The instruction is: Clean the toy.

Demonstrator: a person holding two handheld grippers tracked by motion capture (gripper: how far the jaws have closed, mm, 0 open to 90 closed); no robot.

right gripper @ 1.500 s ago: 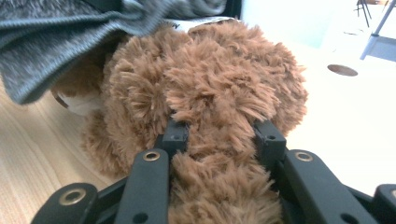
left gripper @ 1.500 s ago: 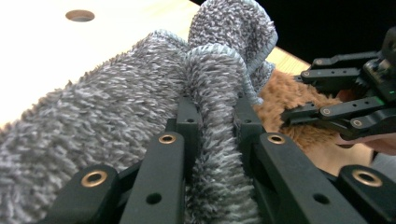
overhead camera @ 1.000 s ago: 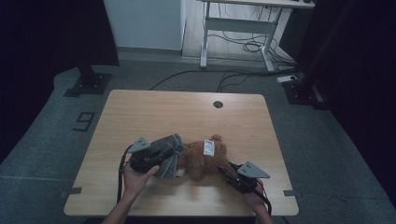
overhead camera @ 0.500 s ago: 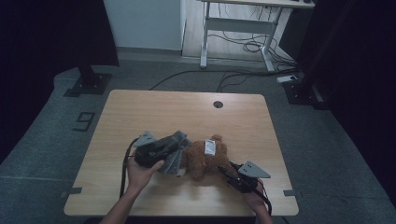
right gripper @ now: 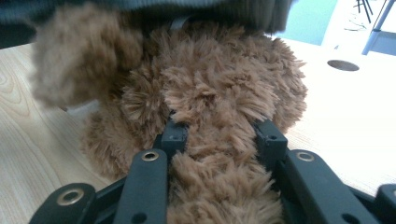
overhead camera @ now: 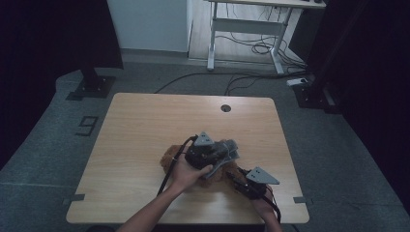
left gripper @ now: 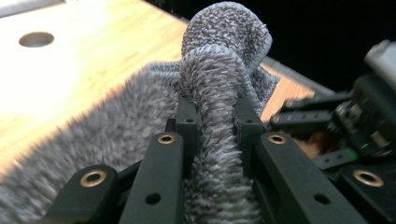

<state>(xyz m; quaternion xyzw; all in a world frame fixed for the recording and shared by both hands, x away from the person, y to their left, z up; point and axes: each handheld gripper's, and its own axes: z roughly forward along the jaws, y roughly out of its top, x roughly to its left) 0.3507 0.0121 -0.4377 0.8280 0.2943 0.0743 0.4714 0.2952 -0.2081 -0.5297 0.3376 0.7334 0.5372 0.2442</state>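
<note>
While the left gripper (overhead camera: pixel 227 153) hangs over the middle of the wooden table (overhead camera: pixel 145 125) in the high view, its jaws are clamped on a fold of grey fleecy cloth (left gripper: pixel 219 93). Left gripper view: the fold bunches up between the two black jaws and rises above them; more of the cloth spreads off to the left, over the tabletop. Cloth sits directly over the brown plush toy (overhead camera: pixel 169 155), covering most of it; a brown edge pokes out on the left, under the left hand (overhead camera: pixel 186 176). Right gripper (overhead camera: pixel 238 181) is low at the near right edge of the table, jaws pinched on the toy's fur (right gripper: pixel 219 140). Right gripper view: toy rests on the table, grey cloth draped across its top. Round cable hole (overhead camera: pixel 226 108) sits farther back on the table.
</note>
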